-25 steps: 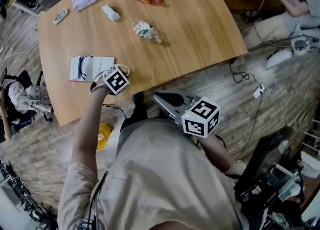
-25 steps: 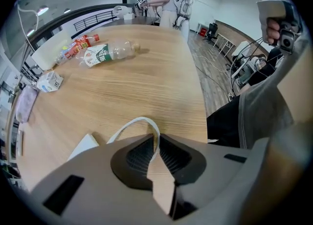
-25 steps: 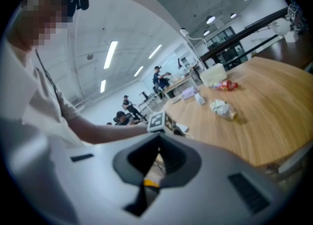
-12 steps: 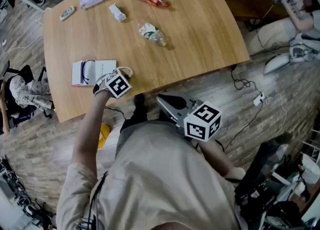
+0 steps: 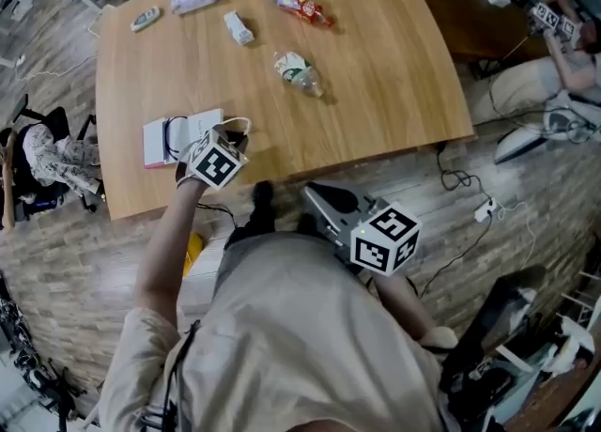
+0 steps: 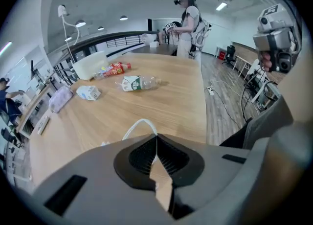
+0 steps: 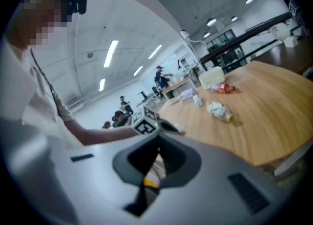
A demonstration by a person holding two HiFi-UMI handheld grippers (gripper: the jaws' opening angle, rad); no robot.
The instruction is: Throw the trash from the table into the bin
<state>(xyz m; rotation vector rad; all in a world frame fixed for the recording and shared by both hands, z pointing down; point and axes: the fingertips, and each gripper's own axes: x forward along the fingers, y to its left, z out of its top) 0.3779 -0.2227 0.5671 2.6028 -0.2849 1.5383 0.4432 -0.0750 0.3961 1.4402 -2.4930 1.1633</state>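
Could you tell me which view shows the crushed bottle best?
The left gripper view: the crushed bottle lies side-on, label visible. The head view shows it small from above; the right gripper view, distant and blurred.

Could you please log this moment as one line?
left gripper: shut on bag handle | right gripper: shut, empty | bottle: on table

Bright, even light from ceiling strip lights [image 7: 110, 53] leaves only soft shadows on the worktop [image 5: 376, 92]. Both gripper views bulge, with dark rounded corners. The right one is slightly blurred.
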